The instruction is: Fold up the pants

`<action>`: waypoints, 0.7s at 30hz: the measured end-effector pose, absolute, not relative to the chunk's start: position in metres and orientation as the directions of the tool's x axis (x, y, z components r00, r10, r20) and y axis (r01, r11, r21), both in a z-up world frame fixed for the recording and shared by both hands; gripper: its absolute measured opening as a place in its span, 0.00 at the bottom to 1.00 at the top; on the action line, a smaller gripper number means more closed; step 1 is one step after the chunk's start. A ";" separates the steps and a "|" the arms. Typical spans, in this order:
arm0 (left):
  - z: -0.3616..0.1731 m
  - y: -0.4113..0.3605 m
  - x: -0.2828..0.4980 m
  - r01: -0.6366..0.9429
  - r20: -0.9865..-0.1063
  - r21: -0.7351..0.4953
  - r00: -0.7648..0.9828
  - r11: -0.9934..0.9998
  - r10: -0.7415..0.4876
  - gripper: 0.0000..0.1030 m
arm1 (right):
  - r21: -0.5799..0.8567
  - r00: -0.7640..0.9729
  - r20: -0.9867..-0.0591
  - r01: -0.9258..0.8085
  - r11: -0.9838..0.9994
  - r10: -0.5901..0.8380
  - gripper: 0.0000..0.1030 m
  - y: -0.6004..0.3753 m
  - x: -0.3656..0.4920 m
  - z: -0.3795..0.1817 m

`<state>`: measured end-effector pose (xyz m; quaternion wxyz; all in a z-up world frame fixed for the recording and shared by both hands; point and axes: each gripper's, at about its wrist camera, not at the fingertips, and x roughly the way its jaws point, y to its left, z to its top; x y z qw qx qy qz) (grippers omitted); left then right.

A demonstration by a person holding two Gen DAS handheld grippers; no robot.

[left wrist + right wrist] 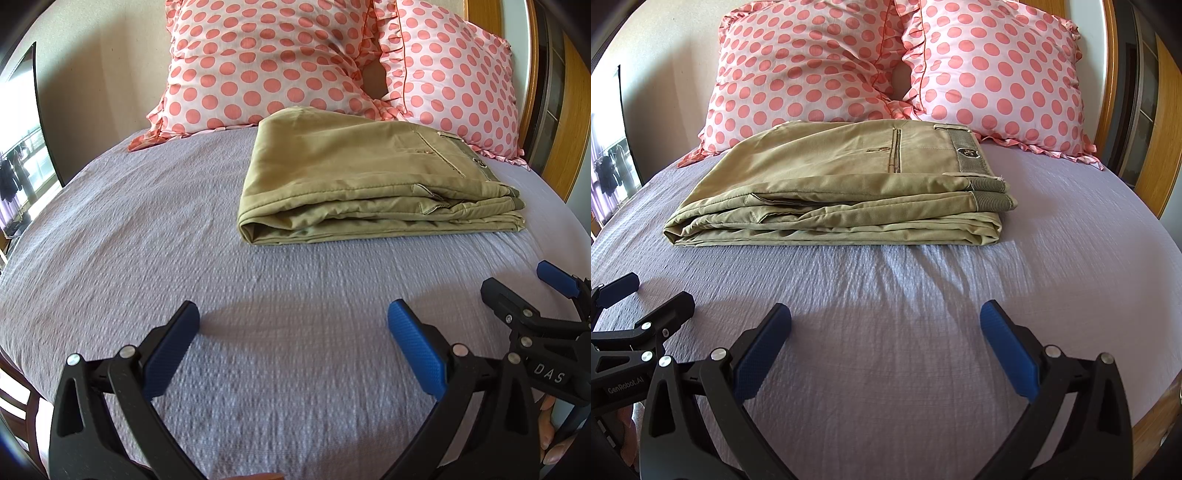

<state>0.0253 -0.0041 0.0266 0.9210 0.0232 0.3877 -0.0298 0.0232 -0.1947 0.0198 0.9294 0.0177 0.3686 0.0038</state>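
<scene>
Khaki pants (354, 177) lie folded in a flat stack on the lilac bedspread (184, 258), just in front of the pillows; they also show in the right wrist view (842, 192), waistband to the right. My left gripper (293, 317) is open and empty, hovering over the bedspread well short of the pants. My right gripper (886, 317) is open and empty too, also short of the pants. The right gripper shows at the right edge of the left wrist view (532, 291), and the left gripper shows at the left edge of the right wrist view (642, 295).
Two pink polka-dot pillows (812, 62) (997, 74) lean on the wall behind the pants. A wooden bed frame (1167, 147) runs along the right. A window or mirror (22, 147) is at the left.
</scene>
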 end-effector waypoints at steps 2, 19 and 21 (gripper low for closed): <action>0.026 -0.004 0.026 0.073 -0.714 0.018 0.699 0.997 -0.038 0.98 | 0.036 0.728 -0.685 0.006 0.999 0.020 0.99 -0.195 0.023 0.020; 0.026 -0.003 0.027 0.077 -0.707 0.020 0.706 0.997 -0.040 0.98 | 0.036 0.728 -0.685 0.005 0.999 0.021 0.99 -0.195 0.023 0.020; 0.025 -0.003 0.027 0.077 -0.708 0.020 0.705 0.997 -0.040 0.98 | 0.036 0.729 -0.685 0.005 0.999 0.021 0.99 -0.195 0.023 0.020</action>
